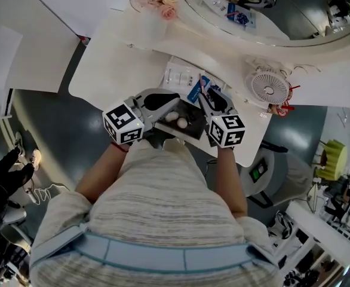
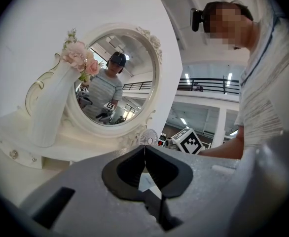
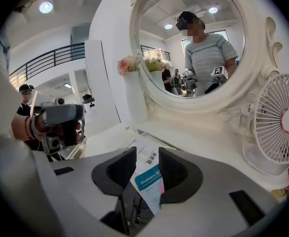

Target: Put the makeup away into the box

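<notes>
- Box (image 1: 188, 131): dark, held before the torso at the table's (image 1: 118, 64) near edge. Two pale round items lie in it.
- Left gripper (image 2: 144, 154): jaws pressed together, apparently on the box's left wall.
- Right gripper (image 3: 147, 168): jaws spread, angled down over the box's right side.
- Sachet (image 3: 151, 180): stands between the right jaws, not pinched. Its long axis runs roughly along the jaws, lower end toward the box.
- Judgement: the right hand is the nearer one. The drop turns on the sachet's lower end sitting inside the box's right wall.
- Farther along the table: more white packets (image 1: 180, 75).
</notes>
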### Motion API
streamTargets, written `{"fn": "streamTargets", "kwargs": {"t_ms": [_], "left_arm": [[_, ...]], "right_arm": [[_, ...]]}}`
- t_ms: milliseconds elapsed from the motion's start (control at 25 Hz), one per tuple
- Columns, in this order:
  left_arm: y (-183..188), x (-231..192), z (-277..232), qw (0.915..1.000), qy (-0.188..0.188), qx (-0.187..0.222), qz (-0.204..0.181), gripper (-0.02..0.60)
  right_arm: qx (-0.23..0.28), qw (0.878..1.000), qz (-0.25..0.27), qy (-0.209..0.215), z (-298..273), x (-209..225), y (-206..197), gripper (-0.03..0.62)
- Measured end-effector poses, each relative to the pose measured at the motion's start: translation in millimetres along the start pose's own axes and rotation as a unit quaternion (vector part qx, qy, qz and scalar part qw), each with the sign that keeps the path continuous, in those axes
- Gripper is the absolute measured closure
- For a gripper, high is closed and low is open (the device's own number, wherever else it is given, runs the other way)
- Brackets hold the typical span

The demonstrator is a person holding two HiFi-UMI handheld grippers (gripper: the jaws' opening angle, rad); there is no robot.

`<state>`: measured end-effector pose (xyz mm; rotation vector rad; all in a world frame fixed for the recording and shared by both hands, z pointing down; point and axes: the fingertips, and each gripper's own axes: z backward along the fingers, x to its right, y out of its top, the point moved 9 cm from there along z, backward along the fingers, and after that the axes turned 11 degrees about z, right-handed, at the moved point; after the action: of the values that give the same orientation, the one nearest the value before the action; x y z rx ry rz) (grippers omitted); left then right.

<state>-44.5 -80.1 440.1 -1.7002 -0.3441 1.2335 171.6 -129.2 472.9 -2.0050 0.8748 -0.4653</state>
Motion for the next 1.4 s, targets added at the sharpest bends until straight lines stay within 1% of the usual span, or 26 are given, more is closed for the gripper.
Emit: {"fn": "streamTargets", "kwargs": {"t_ms": [320, 720, 1400], "left_arm": [[-3.7, -1.8, 9.0, 0.9999, 0.016, 0.005, 0.004, 0.566], [-6.0, -0.9, 10.7, 0.9998, 0.017, 0.005, 0.004, 0.566], [-8.6, 3.3, 14.6, 0.9997, 0.022, 0.003, 0.002, 0.566]], "right_arm": [[-0.042, 0.999, 0.007, -0.006, -16.4, 6.3, -11.4, 0.491], [-0.08, 0.997, 0.01, -0.021, -32.0, 13.3, -24.6, 0.491], [-0.117, 0.992, 0.02, -0.033, -47.3, 17.4, -35.5, 0.491]]}}
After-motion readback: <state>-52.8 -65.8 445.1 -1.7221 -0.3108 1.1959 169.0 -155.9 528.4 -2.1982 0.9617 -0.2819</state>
